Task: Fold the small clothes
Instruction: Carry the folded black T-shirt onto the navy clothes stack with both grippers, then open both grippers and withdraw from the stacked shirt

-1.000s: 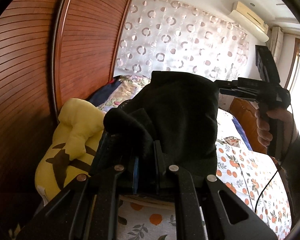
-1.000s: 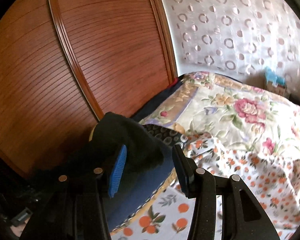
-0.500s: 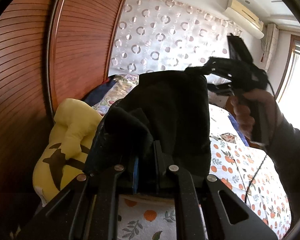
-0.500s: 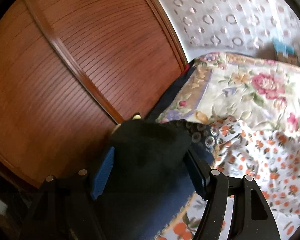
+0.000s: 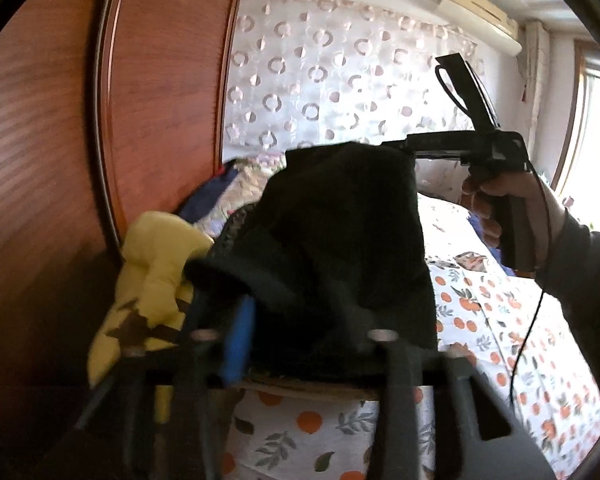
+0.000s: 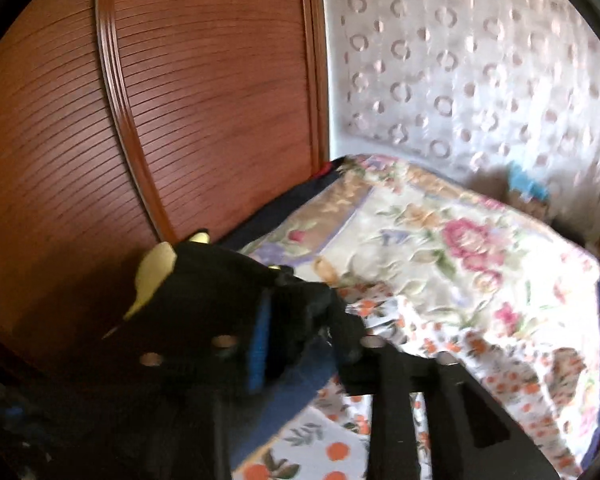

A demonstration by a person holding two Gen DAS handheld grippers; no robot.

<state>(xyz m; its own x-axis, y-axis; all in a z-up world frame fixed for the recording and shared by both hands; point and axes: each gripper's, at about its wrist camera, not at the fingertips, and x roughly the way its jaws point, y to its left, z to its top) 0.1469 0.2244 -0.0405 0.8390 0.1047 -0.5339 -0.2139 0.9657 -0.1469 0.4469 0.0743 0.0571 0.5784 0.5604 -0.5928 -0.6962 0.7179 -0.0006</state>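
Bed surface: orange-print sheet (image 5: 476, 320); floral quilt (image 6: 440, 240) at 1 o'clock.
Room: wooden louvred wardrobe (image 6: 180, 100); circle-patterned curtain (image 5: 320, 92).
Left gripper (image 5: 312, 336): jaws parted, black garment (image 5: 340, 240) between.
Right gripper (image 6: 312, 336): clamping garment.

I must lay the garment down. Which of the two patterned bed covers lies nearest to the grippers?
The white sheet printed with oranges: it lies closest in both views. The pink-flowered quilt lies beyond it, toward the curtain.
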